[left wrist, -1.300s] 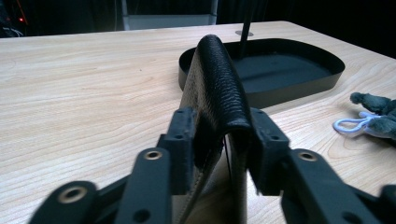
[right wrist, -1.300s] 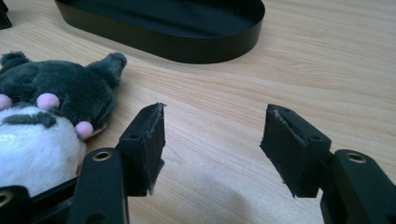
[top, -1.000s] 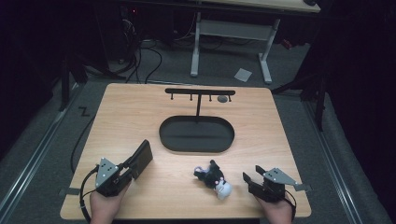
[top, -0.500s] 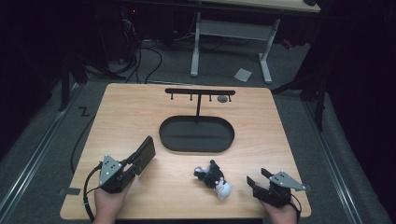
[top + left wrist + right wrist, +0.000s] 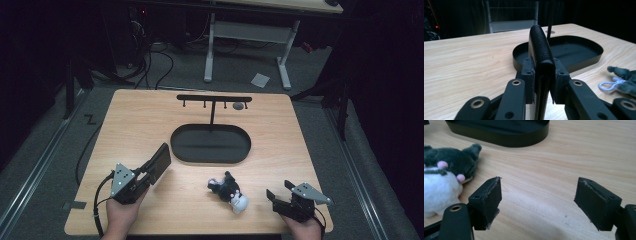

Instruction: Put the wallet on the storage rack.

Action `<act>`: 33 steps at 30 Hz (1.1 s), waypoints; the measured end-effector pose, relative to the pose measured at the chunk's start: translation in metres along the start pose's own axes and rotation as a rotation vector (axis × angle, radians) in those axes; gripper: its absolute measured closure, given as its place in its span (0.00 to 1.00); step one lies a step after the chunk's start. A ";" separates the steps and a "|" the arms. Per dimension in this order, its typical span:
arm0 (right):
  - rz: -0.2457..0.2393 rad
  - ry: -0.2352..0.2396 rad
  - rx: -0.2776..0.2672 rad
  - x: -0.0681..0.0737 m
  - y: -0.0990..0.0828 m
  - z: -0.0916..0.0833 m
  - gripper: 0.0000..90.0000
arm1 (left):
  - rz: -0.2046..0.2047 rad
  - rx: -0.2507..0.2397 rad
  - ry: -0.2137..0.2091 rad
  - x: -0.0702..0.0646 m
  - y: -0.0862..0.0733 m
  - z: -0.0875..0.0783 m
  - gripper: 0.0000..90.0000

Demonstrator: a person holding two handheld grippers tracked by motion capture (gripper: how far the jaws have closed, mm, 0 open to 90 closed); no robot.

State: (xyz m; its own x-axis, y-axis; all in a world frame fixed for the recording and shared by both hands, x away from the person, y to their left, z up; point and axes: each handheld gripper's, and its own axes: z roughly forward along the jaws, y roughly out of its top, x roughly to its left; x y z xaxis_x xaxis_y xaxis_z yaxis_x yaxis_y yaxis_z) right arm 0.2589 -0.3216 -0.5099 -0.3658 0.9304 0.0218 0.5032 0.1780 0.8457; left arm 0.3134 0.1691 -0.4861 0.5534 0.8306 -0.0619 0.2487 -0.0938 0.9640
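Note:
My left gripper (image 5: 145,175) is at the table's front left, shut on a flat black textured case (image 5: 159,161) that sticks up and forward between its jaws. In the left gripper view the case (image 5: 540,47) stands edge-on in the left gripper (image 5: 544,67). A small grey and white plush toy (image 5: 229,191) with a pale blue clip (image 5: 610,83) lies in the front middle. My right gripper (image 5: 278,190) rests open at the front right, a short way right of the plush toy (image 5: 446,172). Bare wood shows between the open jaws of the right gripper (image 5: 539,195).
A black oval tray (image 5: 210,156) sits mid-table with a T-shaped hook stand (image 5: 213,99) rising from its far side. A small grey round thing (image 5: 239,106) is by the bar's right end. Beyond the table are a desk frame (image 5: 245,30) and cables on the floor.
The left gripper has shifted slightly forward and right with the black case. The right gripper has eased a little right, toward the near edge. The plush toy has not moved.

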 end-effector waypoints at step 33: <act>-0.003 0.044 -0.031 -0.010 -0.006 0.000 0.20 | -0.003 0.000 0.028 -0.026 0.044 0.079 0.85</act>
State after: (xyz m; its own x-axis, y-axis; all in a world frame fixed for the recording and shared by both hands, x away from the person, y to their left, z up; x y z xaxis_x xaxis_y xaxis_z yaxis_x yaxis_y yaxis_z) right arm 0.2592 -0.3317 -0.5153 -0.4016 0.9148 0.0426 0.4776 0.1695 0.8621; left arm 0.3728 0.0996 -0.4622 0.5301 0.8460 -0.0572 0.2498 -0.0914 0.9640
